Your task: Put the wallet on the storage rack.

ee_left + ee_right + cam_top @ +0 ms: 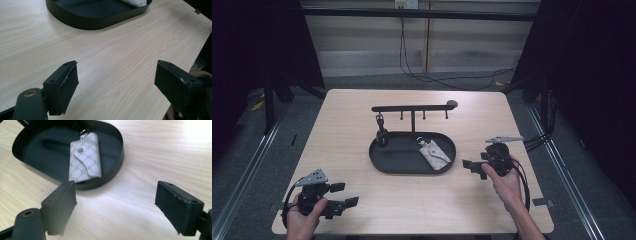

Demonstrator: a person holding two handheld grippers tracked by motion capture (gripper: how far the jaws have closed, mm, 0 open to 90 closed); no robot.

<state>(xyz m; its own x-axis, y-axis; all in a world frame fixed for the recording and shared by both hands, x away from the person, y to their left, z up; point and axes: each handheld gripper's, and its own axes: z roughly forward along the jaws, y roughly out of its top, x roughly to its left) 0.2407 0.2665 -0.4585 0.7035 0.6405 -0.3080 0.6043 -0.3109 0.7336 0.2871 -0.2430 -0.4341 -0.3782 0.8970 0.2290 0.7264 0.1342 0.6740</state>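
A black oval tray (384, 162) with a hook rack (412, 108) standing over it sits mid-table. In the tray's right half lies a pale patterned key pouch (434, 153) with a metal ring. The pouch (85, 157) lies flat, snap flap up, in the right gripper view. A small dark item (381, 132) hangs from the rack's left hook. My right gripper (472, 167) is held just right of the tray, pointing left at it, jaws open and bare. My left gripper (343, 195) rests at the front left corner, open, nothing between its pads (68, 85).
The tray's near wall (100, 21) curves across the top of the left gripper view. Light wood table (422, 205) ends at a right edge (205, 37) near the left gripper. Cables (447, 80) run across the floor behind the table.
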